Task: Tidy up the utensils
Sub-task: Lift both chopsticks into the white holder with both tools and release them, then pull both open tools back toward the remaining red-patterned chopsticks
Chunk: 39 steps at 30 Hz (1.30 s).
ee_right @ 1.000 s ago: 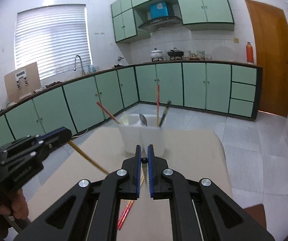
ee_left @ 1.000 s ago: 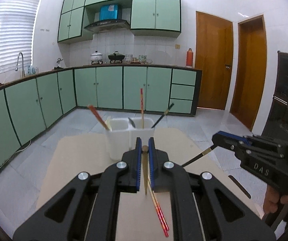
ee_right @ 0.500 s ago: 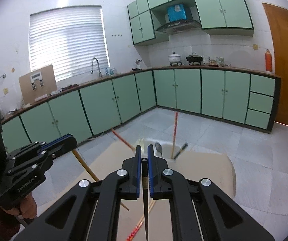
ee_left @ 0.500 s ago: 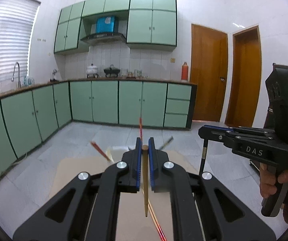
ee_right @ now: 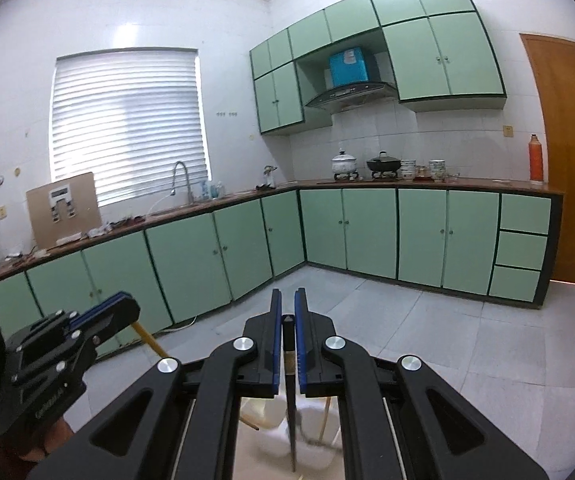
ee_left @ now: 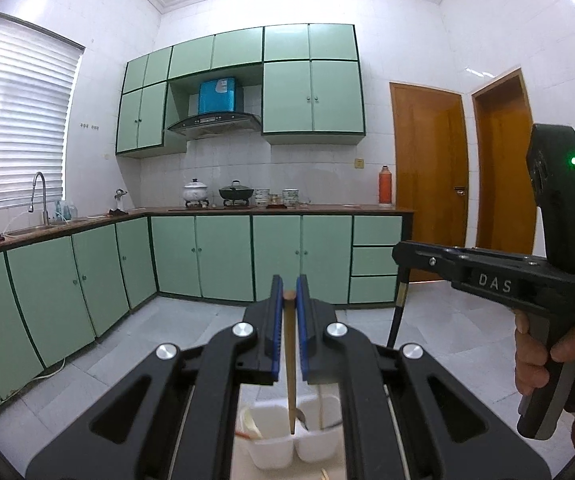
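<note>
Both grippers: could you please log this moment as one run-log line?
left gripper: shut on wooden chopstick | right gripper: shut on dark chopstick | white holder: below

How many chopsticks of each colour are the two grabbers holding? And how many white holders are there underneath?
Tan chopstick, in the left gripper: 1
Black chopstick, in the right gripper: 1
White holder: 1
Total: 3

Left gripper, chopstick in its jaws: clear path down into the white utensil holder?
Probably yes. The left gripper holds its wooden chopstick upright over the white utensil holder, with nothing visible between tip and compartments.
</note>
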Each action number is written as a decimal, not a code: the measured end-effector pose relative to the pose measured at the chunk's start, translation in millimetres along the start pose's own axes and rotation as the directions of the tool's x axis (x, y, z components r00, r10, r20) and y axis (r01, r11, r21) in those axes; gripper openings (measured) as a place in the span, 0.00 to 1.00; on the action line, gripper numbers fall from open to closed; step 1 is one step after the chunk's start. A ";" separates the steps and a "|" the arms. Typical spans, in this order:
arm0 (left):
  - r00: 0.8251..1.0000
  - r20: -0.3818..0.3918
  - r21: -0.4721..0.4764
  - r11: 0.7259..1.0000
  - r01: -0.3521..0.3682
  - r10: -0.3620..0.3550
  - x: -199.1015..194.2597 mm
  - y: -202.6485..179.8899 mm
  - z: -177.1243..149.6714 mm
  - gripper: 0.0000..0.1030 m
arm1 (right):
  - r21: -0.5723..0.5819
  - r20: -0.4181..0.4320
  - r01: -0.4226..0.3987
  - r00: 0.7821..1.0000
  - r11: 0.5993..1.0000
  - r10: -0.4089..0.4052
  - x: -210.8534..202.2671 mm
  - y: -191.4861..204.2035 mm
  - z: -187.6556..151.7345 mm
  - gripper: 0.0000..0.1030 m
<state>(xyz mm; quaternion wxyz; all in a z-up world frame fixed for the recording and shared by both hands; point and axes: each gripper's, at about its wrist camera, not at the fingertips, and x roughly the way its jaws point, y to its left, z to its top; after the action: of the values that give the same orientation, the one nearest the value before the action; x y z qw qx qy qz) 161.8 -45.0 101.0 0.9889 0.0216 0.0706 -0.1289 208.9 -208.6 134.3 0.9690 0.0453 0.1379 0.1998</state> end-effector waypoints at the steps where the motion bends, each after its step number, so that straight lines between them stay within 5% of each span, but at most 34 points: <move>1: 1.000 -0.002 0.003 1.000 -0.008 0.008 9.4 0.3 -0.8 0.06 | -0.001 0.003 0.014 1.000 1.000 -0.014 8.4 -4.2 0.8 0.06; 15: 0.987 -0.157 0.014 1.000 -0.026 0.028 88.9 16.1 -57.5 0.06 | 0.045 -0.108 0.045 0.993 0.998 -0.040 79.6 -31.8 -59.3 0.06; 20: 0.978 -0.206 -0.009 0.999 -0.035 0.032 90.6 26.9 -74.2 0.16 | 0.046 -0.157 0.038 0.987 0.998 -0.030 79.6 -30.1 -77.2 0.10; 30: 0.987 -0.150 -0.045 0.997 -0.063 0.055 37.8 35.4 -72.7 0.49 | 0.067 -0.061 0.121 0.991 0.990 -0.117 20.8 -32.7 -79.6 0.59; 39: 0.989 -0.117 -0.058 0.993 -0.099 0.092 -25.5 19.6 -100.7 0.70 | 0.038 -0.014 0.201 0.980 0.979 -0.200 -37.9 -12.9 -121.2 0.79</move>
<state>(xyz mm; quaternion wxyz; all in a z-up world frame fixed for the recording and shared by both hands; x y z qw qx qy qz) 129.0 -13.6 5.7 0.9885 0.0010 0.1298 -0.0776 145.7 -231.6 25.8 0.9825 0.0493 0.1503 0.0986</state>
